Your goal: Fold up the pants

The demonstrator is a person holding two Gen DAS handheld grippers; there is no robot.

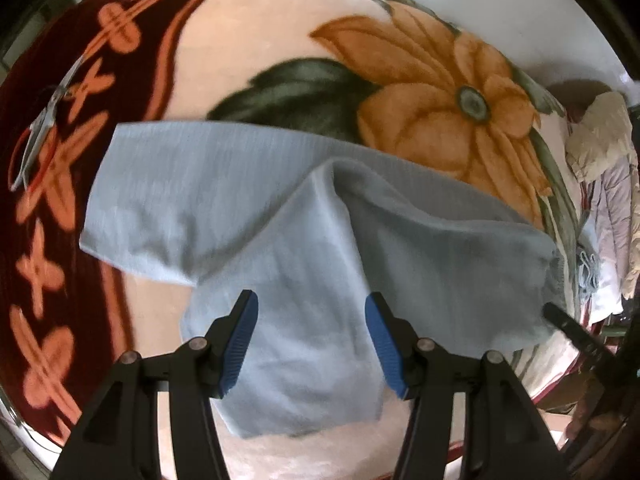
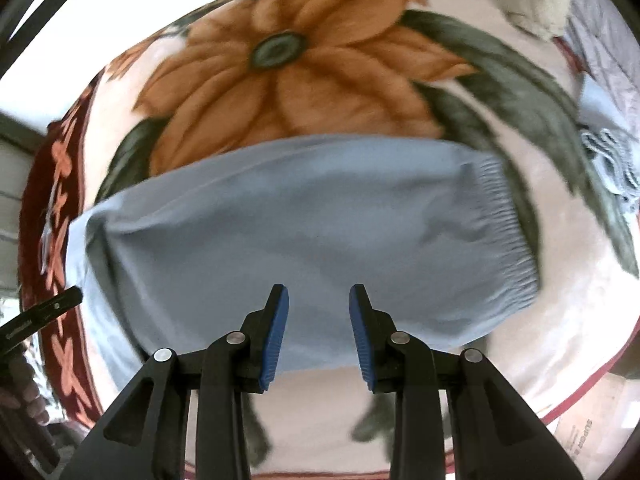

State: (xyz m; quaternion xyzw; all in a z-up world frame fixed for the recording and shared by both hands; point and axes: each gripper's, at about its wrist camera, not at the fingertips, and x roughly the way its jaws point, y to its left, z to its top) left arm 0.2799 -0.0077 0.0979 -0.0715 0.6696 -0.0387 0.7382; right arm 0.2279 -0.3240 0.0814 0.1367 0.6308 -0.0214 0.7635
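A: Where do the light blue pants (image 1: 280,248) lie now?

B: Flat on the flowered blanket (image 1: 420,92), doubled over. From the right wrist view the elastic waistband (image 2: 508,220) sits at the right end of the pants (image 2: 304,232), and one long edge runs along the near side. From the left wrist view one layer lies crossed over the other, with a raised ridge down the middle.

A: And the tongs?

B: Both stand apart with nothing between the pads. The left gripper (image 1: 312,344) hangs over the near flap of cloth, jaws wide, touching nothing that can be seen. The right gripper (image 2: 319,332) is parted more narrowly, above the near edge, also clear of the fabric.

A: So which step is this?

B: It reads as the pause after a fold has been laid down and let go: the cloth rests on its own and neither gripper holds it.

A: What does the next move ask for?

B: Probably one more fold across the length. Each gripper would need to come down on an end or corner, pinch through both layers, and carry it over evenly. The ridge in the middle looks loose, so flattening it first may help.
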